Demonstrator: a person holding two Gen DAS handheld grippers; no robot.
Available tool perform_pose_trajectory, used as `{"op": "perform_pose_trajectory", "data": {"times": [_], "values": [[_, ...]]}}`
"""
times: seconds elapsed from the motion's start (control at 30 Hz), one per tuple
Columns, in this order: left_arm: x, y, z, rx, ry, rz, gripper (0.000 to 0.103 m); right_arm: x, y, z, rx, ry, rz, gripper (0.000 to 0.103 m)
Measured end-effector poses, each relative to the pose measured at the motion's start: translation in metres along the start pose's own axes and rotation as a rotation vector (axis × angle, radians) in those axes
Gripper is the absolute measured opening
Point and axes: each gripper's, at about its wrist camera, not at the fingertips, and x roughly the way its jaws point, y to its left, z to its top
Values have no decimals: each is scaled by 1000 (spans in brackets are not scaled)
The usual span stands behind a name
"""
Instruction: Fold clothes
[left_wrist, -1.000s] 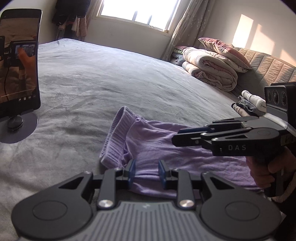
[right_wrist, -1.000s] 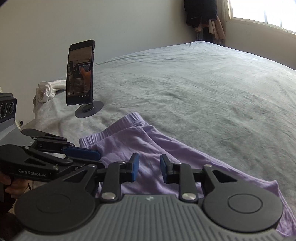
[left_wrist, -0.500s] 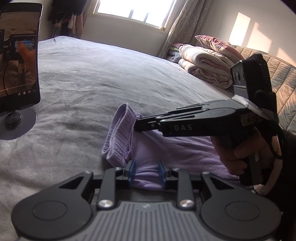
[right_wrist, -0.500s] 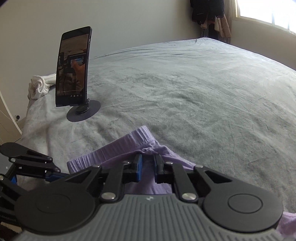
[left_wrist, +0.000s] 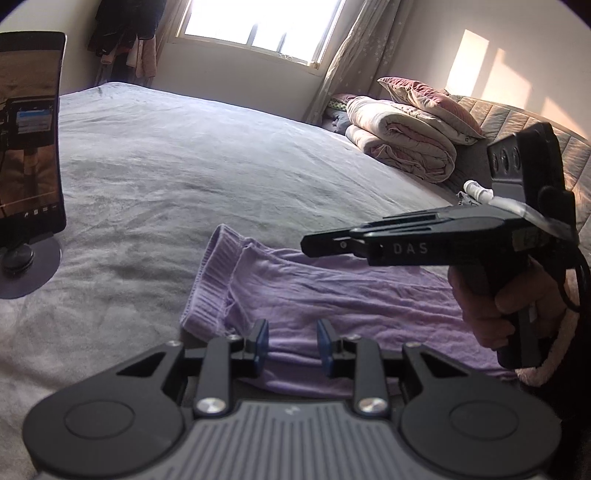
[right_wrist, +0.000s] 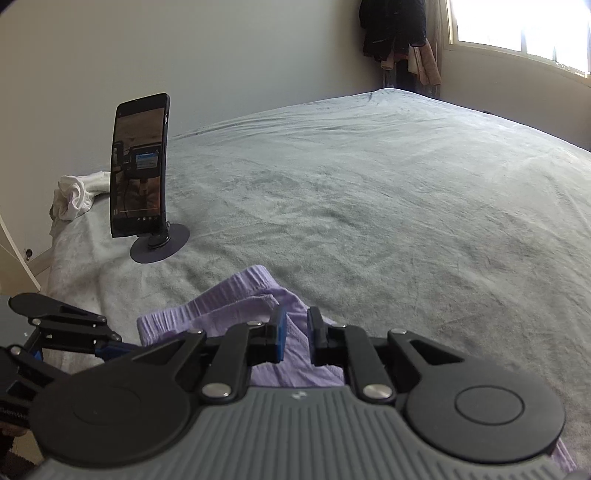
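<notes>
On the big grey bed (right_wrist: 369, 192) that fills most of both views, there's a folded pink quilt (left_wrist: 402, 144) with a pillow on it over by the headboard side, a phone on a round stand (right_wrist: 142, 170) near the other edge with a white bundle of cloth (right_wrist: 75, 194) behind it, and then the actual job: a pair of lilac shorts (left_wrist: 325, 295) lying flat-ish right at the near edge, ribbed waistband pointing toward the phone. Looks like the grab-the-edges step to me, before any fold is really made. The left gripper (left_wrist: 291, 345) sits low over the near hem with its jaws at a narrow gap and fabric running between the pads, but I honestly can't tell if it's pinching or just hovering. The right gripper (right_wrist: 297, 334) is up by the waistband, jaws nearly together and easing open a touch, with the cloth bunched up right at the pads; again can't swear it has a hold. Next move, I reckon, needs both ends properly pinched, then lifted together and carried across so the shorts fold in half without the waistband crumpling.
</notes>
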Motion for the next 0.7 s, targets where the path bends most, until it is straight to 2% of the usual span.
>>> {"op": "perform_pose_trajectory", "data": {"times": [0.17, 0.37, 0.5, 0.57, 0.7], "values": [[6, -19, 4, 12, -11, -94, 29, -39, -11, -25, 9, -4, -32, 13], [27, -53, -2, 74, 39, -198, 29, -71, -22, -55, 47, -2, -80, 13], [40, -69, -8, 112, 84, -238, 29, -77, -24, -68, 61, 7, -95, 13], [46, -73, -13, 135, 126, -238, 29, -73, -25, -72, 57, 17, -110, 13], [48, -72, -19, 145, 163, -252, 29, -62, -37, -75, 82, 30, -130, 12]]}}
